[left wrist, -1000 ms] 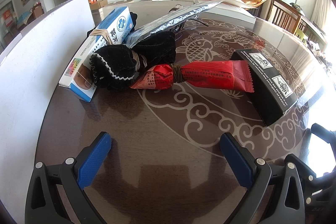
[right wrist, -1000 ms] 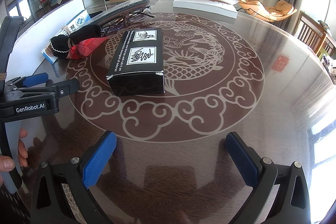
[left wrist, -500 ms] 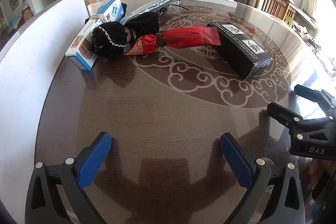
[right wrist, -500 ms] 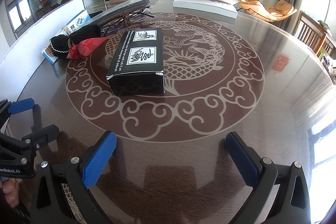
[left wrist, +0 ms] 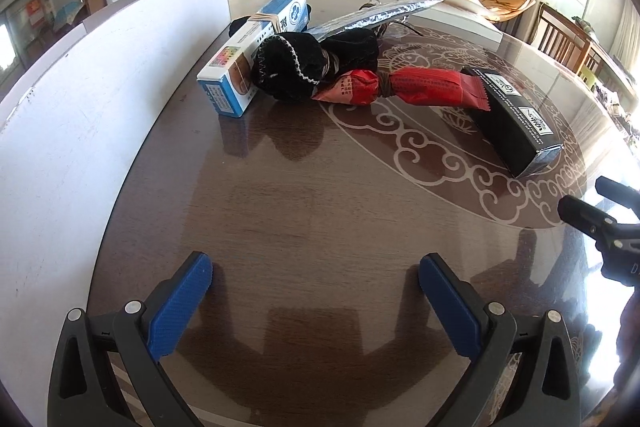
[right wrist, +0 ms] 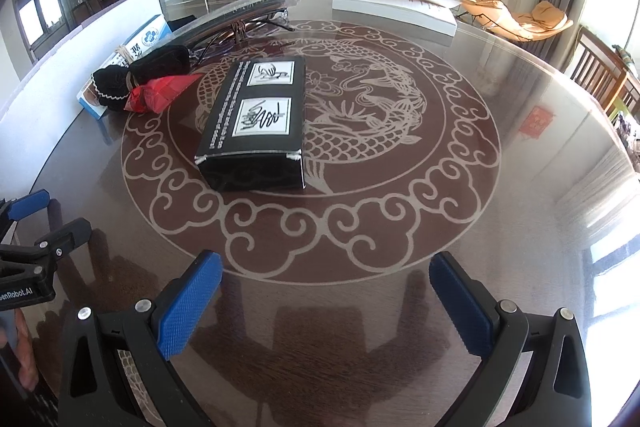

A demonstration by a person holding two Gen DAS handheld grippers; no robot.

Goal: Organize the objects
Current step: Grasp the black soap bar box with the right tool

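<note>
A black box with white labels [right wrist: 256,125] lies on the round table's dragon pattern, ahead of my right gripper [right wrist: 326,303], which is open and empty. In the left wrist view the same black box [left wrist: 514,119] lies at the right. A red snack packet tied with a band [left wrist: 400,87] rests against a rolled black sock [left wrist: 292,67] and a blue-and-white carton [left wrist: 256,47]. My left gripper [left wrist: 316,301] stands open and empty over bare table, well short of that pile. The pile also shows at the left of the right wrist view: red packet [right wrist: 164,91], black sock [right wrist: 140,75].
A white board [left wrist: 92,99] stands along the table's left edge. A silver foil-covered tray [left wrist: 380,15] and a flat white box [right wrist: 394,9] lie at the far side. Chairs [right wrist: 600,71] stand beyond the right rim. The other gripper's black frame [left wrist: 604,227] shows at right.
My left gripper has drawn back from the pile toward the near edge, so the objects look smaller and farther. The right gripper has held still.
</note>
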